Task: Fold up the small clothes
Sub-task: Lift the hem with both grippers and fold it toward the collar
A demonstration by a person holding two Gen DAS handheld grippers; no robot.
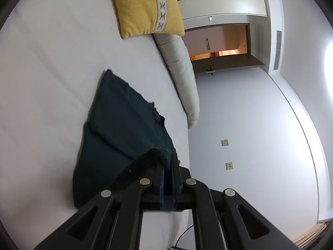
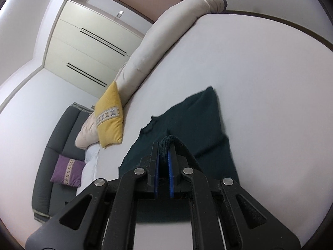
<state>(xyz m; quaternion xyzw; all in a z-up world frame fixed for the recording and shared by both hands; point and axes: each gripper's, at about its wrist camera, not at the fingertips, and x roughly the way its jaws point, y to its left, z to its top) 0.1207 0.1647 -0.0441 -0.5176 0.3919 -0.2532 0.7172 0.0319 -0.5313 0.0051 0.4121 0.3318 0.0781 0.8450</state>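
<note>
1. Dark green garment (image 1: 122, 125) is seen spread on a white bed (image 1: 52, 73), partly lifted at the near edge; same garment (image 2: 197, 120) is shown in the right wrist view.
2. Left gripper (image 1: 167, 162): jaws are pressed together on a hem of the garment; the fabric is draped over the left finger and bunched at the tips between the blue pads.
3. Right gripper (image 2: 165, 152): jaws are pinched on a thick rolled fold of the garment, which is seen bulging just past the tips.
4. From both pinch pts the cloth is seen sloping away down to the bed; far part lies flat, far corner is pointed away from the grippers.
5. Rel. to garment: a yellow cushion (image 1: 145, 6) w/ patterned band is placed beyond it on the bed, well apart. A long beige rolled duvet (image 1: 181, 77) is laid along the bed edge, near the garment's frayed-looking side.
6. Right wrist view, beyond the garment and off the bed: a grey sofa (image 2: 60, 141) w/ a purple cushion (image 2: 66, 173) is noted; a cream wardrobe (image 2: 87, 48) is seen behind.
</note>
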